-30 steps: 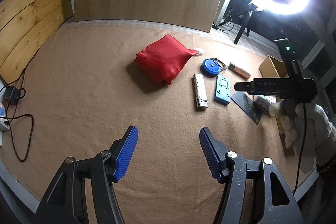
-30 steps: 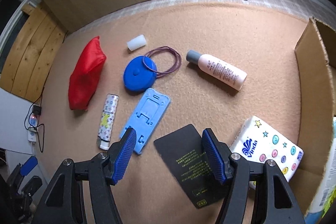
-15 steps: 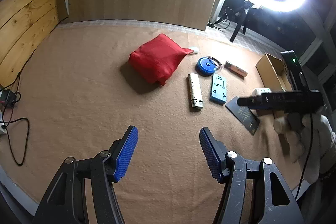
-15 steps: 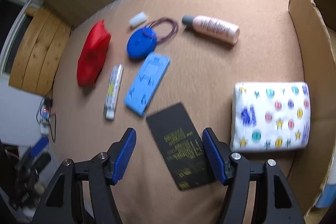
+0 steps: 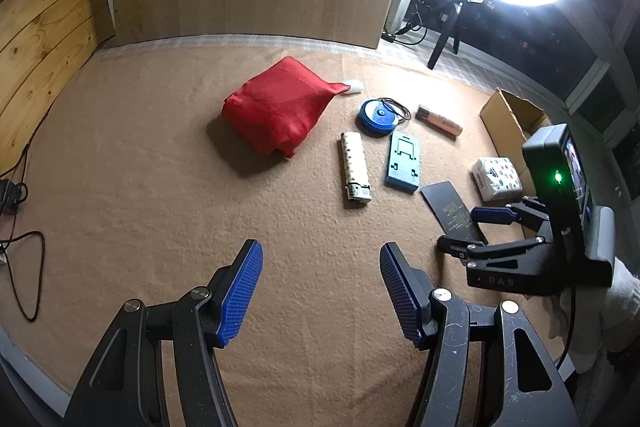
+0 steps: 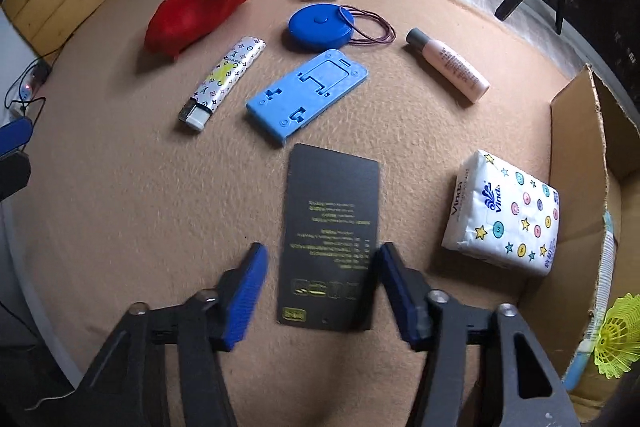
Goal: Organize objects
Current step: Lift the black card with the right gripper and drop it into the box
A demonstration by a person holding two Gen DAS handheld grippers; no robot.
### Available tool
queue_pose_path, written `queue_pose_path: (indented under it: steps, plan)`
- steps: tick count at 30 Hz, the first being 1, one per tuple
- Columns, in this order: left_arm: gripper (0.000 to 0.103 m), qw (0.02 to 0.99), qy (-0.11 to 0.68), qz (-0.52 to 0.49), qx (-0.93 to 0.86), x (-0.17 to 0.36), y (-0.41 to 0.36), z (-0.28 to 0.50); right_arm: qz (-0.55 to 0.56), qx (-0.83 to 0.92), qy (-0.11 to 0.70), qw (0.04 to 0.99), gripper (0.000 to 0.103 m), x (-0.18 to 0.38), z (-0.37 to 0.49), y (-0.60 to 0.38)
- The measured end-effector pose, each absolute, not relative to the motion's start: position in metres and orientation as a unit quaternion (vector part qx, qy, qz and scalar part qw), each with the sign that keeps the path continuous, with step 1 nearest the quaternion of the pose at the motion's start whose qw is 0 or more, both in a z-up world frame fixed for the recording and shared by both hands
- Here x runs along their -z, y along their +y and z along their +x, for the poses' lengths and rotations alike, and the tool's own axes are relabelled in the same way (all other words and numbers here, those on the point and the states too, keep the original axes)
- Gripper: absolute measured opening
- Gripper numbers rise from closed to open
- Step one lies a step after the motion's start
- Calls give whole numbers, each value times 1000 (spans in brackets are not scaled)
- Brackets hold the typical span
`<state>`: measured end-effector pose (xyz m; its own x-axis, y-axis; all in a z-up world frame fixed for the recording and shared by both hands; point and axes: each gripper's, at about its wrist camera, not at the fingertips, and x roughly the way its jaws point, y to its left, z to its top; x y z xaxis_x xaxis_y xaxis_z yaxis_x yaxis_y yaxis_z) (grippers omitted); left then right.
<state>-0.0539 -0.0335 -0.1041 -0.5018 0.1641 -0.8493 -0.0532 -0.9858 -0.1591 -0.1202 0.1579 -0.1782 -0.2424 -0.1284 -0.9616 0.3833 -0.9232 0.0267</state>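
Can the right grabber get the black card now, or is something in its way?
Probably yes. The right gripper hangs straight over the near end of the black card, one finger on each side, and its jaws are closing. Nothing lies on the card. It is thin and flat on the carpet, so pinching it may be fiddly.

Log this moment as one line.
right gripper: closing astride black card | left gripper: open, empty
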Motion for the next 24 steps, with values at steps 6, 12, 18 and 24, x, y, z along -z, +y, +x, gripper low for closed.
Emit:
queue_pose_path:
  steps: [6,12,18,24]
  plan:
    - [65,58,-59,-497,-864,107,-36,-57,593,784,73,169,46,176,-118,168]
    - [65,57,-62,-500,-862,110,-36,-60,571,801,37,173,46,154,-103,185]
    - [65,62,-60,-504,-859,114,-27,-66,536,829,1,161,46,117,-98,218]
    - [65,72,-51,-506,-858,115,-11,-73,500,856,-25,127,46,83,-106,262]
